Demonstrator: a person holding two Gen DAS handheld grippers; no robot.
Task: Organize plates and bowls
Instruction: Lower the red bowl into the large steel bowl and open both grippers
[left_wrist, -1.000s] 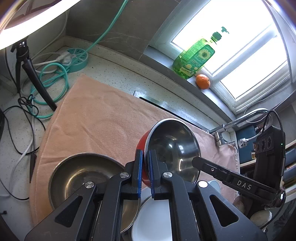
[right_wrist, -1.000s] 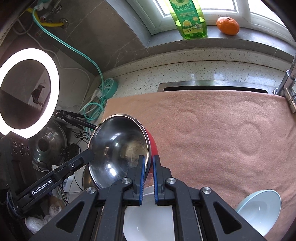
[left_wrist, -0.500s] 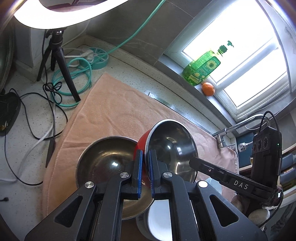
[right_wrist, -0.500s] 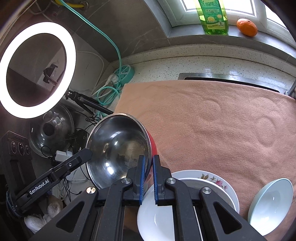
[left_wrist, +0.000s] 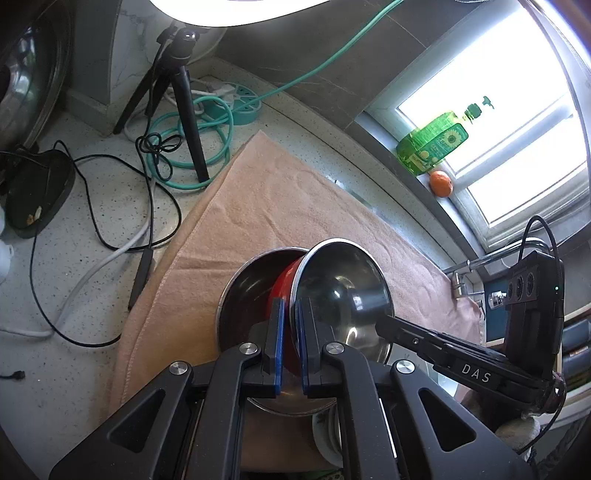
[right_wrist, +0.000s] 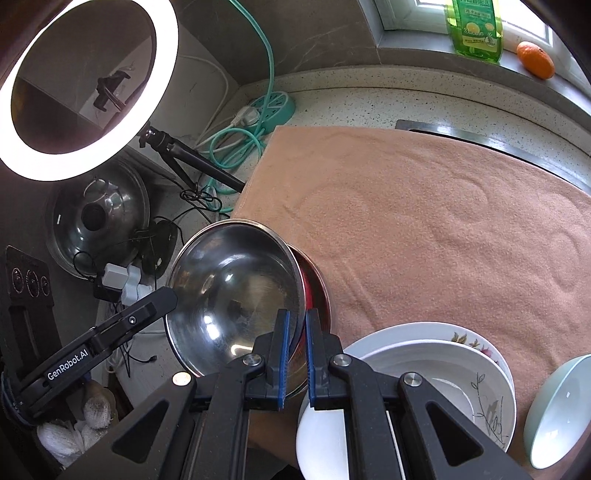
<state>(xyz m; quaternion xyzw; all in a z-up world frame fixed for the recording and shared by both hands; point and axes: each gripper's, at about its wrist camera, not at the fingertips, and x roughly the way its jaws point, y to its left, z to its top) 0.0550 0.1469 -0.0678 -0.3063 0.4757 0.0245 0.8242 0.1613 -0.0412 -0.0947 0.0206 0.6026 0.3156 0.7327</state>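
Both grippers, left (left_wrist: 289, 345) and right (right_wrist: 296, 356), pinch 1 red bowl's (left_wrist: 284, 280) rim, tilted over the steel bowl (left_wrist: 243, 291). Uneven release would clatter or tip it.

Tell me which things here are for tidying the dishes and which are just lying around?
For the job: red-backed steel bowl, pinched by both grippers; bigger steel bowl beneath; stacked plates; pale green bowl.

Just lying about: soap bottle, orange, ring light, teal hose, pot lid.

Ring light (right_wrist: 88, 88), soap bottle (right_wrist: 474, 27), orange (right_wrist: 535, 59)
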